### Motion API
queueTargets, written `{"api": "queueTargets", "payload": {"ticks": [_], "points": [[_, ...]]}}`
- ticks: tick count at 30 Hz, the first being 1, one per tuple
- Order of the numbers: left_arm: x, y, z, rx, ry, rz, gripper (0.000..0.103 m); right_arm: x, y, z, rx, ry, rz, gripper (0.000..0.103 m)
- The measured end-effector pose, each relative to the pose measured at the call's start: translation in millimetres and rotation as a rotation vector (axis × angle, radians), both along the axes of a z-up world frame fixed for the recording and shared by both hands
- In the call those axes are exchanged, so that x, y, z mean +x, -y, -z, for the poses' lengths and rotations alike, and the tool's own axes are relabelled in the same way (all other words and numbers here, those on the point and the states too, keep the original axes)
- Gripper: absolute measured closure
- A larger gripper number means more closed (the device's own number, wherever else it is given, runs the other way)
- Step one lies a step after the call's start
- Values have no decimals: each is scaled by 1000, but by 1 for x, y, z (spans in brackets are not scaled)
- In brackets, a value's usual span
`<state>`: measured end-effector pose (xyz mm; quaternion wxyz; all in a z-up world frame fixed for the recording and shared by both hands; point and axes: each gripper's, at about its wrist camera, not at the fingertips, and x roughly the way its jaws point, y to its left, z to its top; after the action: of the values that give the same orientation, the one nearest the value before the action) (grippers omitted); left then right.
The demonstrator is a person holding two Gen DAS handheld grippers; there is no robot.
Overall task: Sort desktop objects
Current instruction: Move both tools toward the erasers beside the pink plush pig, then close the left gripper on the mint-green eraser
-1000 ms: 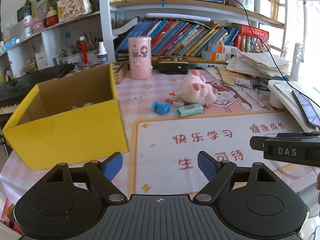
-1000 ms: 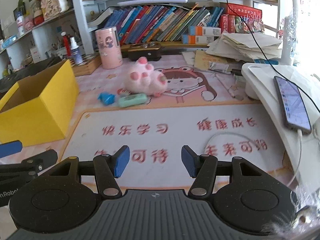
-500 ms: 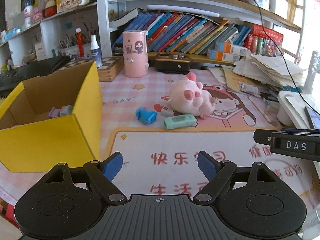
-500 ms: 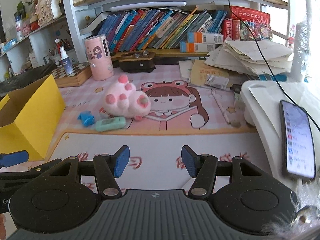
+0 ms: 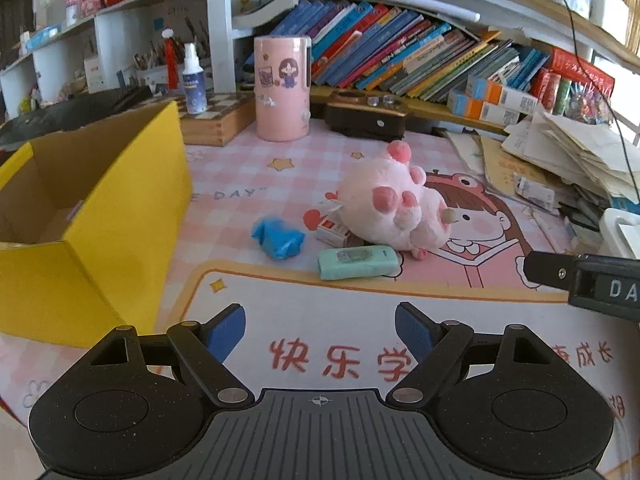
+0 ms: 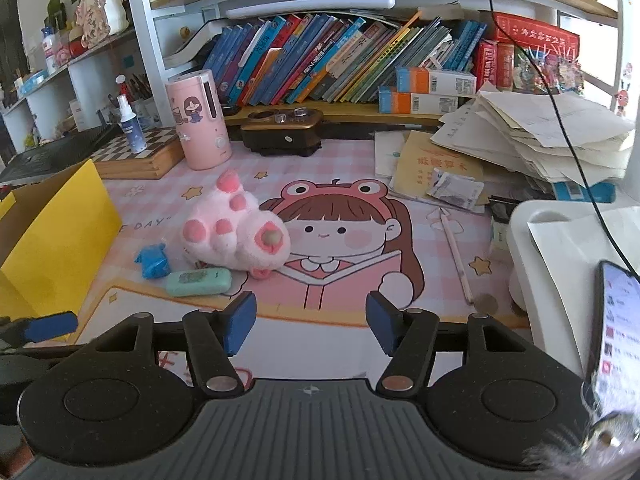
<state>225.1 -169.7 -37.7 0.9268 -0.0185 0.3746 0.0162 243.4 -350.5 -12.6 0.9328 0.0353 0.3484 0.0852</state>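
Note:
A pink plush toy [image 5: 394, 208] lies on the desk mat, also in the right wrist view [image 6: 236, 228]. In front of it lie a mint green case [image 5: 358, 263] [image 6: 199, 282], a crumpled blue item [image 5: 278, 238] [image 6: 153, 261] and a small white and red box [image 5: 334, 232]. An open yellow cardboard box [image 5: 120, 216] [image 6: 60, 236] stands at the left. My left gripper [image 5: 320, 330] is open and empty, short of the objects. My right gripper [image 6: 311, 326] is open and empty, to the right of the plush.
A pink cylinder [image 5: 282, 88], a spray bottle [image 5: 195, 80] on a chessboard box, a brown device [image 5: 366, 116] and shelved books stand at the back. Paper stacks [image 6: 540, 140] lie at the right. A phone [image 6: 614, 328] rests on a white stand. A pencil [image 6: 454, 252] lies on the mat.
Both grippers have moved forward and to the right over the mat, nearer to the plush and the small objects. Both stay open.

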Motion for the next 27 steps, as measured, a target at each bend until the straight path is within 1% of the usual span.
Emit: {"api": "queueTargets", "payload": {"ticks": [10, 19, 27], "points": [[35, 17, 14, 13, -11, -26, 19, 25, 8, 1, 10, 2, -7, 43], [65, 23, 31, 25, -44, -61, 19, 36, 23, 4, 20, -17, 30, 42], [75, 27, 38, 25, -45, -82, 19, 42, 27, 6, 17, -23, 32, 41]]}}
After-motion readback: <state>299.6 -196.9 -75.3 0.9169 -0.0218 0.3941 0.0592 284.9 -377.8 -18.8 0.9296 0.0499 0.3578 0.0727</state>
